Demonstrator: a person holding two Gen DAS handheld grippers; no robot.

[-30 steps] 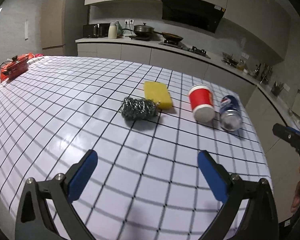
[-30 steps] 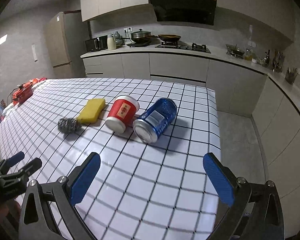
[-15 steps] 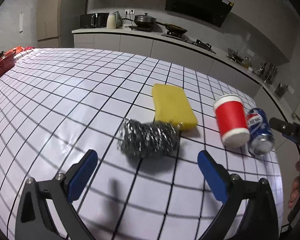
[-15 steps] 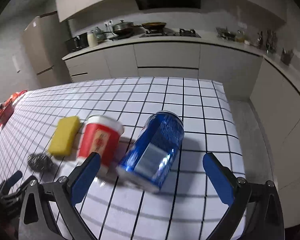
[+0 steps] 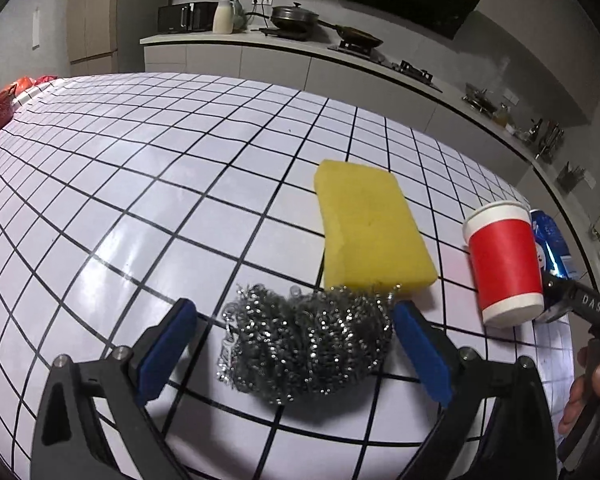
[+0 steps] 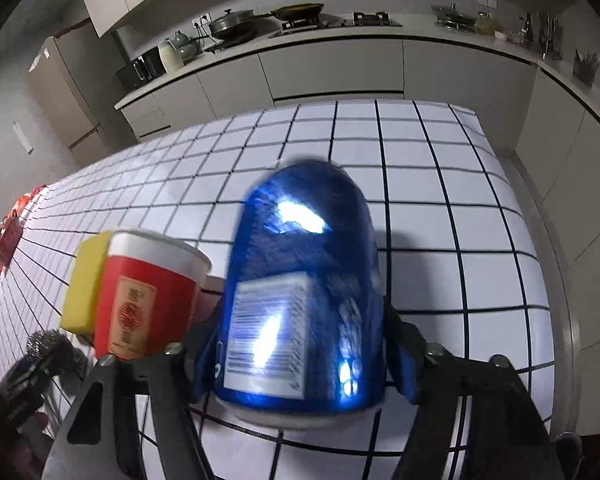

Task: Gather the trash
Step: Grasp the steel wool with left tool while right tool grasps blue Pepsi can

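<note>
My right gripper [image 6: 300, 364] has just been closing and its blue pads now sit against both sides of the blue can [image 6: 300, 280], which lies on its side near the right edge of the table [image 6: 480, 208]. The red paper cup [image 6: 140, 300] lies just beside the can on its left. My left gripper [image 5: 296, 344] is spread wide around the steel wool scrubber [image 5: 304, 344]; the right pad looks to be at its edge and the left pad stands clear of it. The yellow sponge [image 5: 368, 228] lies flat just beyond the scrubber, touching it, toward the middle of the table. Further toward the right edge lies the cup, then the can.
</note>
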